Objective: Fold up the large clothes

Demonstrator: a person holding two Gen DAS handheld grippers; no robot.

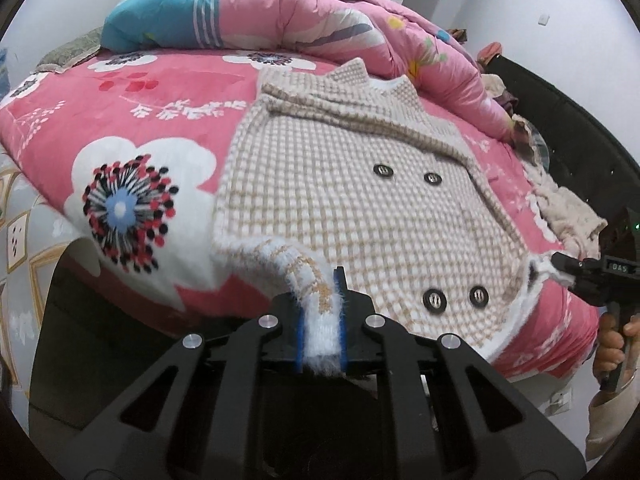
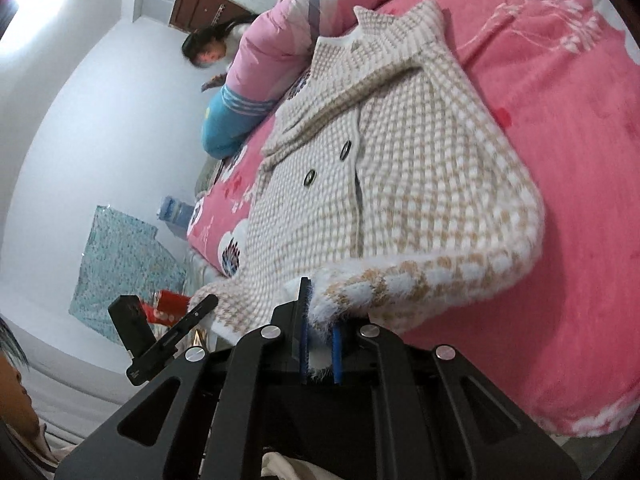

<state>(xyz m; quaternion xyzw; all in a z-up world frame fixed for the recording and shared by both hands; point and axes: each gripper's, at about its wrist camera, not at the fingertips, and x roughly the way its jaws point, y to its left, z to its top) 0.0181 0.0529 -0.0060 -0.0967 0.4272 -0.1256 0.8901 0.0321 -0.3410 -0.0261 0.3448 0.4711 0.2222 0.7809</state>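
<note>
White fluffy hem of the knitted coat [image 1: 352, 200] sits between the blue pads of my left gripper [image 1: 320, 316], which pinches it firmly. My right gripper [image 2: 318, 332] also pinches the hem, at the other near corner. Both corners are lifted a little, while the rest of the coat lies flat on the pink flowered blanket [image 1: 132, 120], with 4 dark buttons [image 1: 434, 302] facing up. Behind it, at the far side, a pink quilt [image 1: 304, 16] is piled.

Pink floral bedsheet [image 1: 140, 120], bunched pink quilt [image 1: 300, 12], seated person [image 2: 208, 50]
</note>
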